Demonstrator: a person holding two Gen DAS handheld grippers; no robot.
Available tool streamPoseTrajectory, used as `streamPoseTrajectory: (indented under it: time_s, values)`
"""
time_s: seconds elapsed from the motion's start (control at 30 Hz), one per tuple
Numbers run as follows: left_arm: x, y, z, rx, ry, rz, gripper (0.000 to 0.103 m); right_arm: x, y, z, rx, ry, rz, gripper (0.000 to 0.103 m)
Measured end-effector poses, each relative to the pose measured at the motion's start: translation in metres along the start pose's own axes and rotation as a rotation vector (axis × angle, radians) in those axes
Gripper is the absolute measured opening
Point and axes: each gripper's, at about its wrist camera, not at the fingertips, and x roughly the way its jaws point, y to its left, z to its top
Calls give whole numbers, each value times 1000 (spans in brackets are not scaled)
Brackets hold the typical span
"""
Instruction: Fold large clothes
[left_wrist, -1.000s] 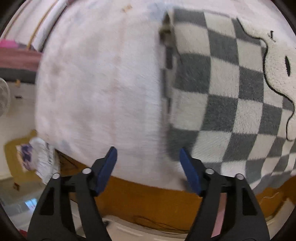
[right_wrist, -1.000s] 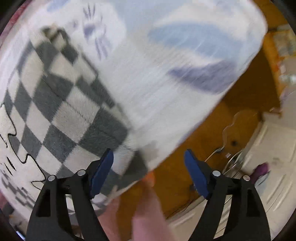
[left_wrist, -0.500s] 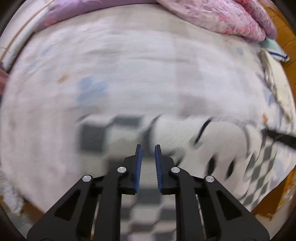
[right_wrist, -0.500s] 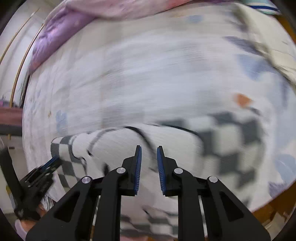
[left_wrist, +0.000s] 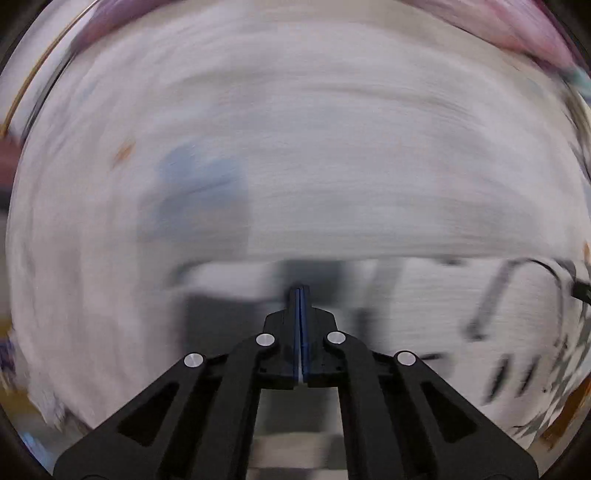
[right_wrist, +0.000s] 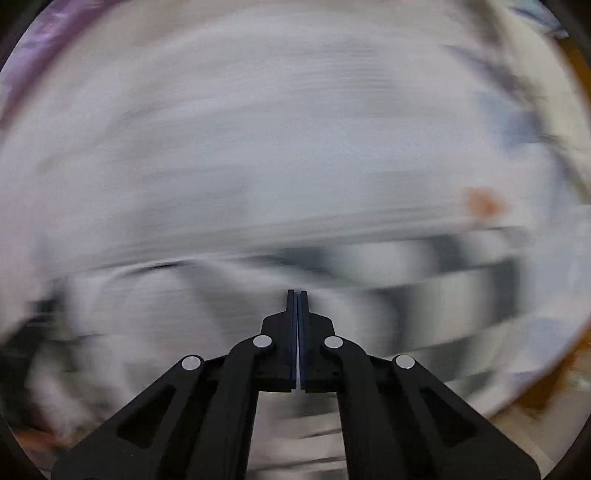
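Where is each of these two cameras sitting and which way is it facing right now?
Left wrist: on the left gripper, looking down its shut fingers at the blurred checkered garment on a pale bed cover.
Right wrist: on the right gripper, also shut, looking down at the same garment.
Shared: garment and bed cover; no hand shows.

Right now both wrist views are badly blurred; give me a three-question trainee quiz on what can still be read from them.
1. True or false: the left gripper has its jaws spread wide.
2. The right gripper is: A) wide open, B) shut, C) out of view.
3. What pattern shows on the checkered garment below the right gripper?

Key: 1 false, its jaws are shut. 2 B. 3 grey and white squares, lying on the pale bedsheet; whether either gripper pinches fabric cannot be told.
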Motion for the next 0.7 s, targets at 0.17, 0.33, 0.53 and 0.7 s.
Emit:
streamPoseTrajectory:
  time_s: [0.17, 0.33, 0.53, 0.7]
  values:
    - [1, 21, -3, 79, -9, -96, 3, 17, -83, 16, 164, 68, 193, 0]
    - [-10, 45, -17, 70, -28, -110, 3, -4, -106, 15, 155, 28, 147, 0]
    - [-39, 29, -34, -44, -46, -239, 1, -49, -76, -6, 127, -40, 214, 5]
    - [4, -1, -92, 18, 63, -181, 0, 11, -41, -60, 30, 82, 130, 3]
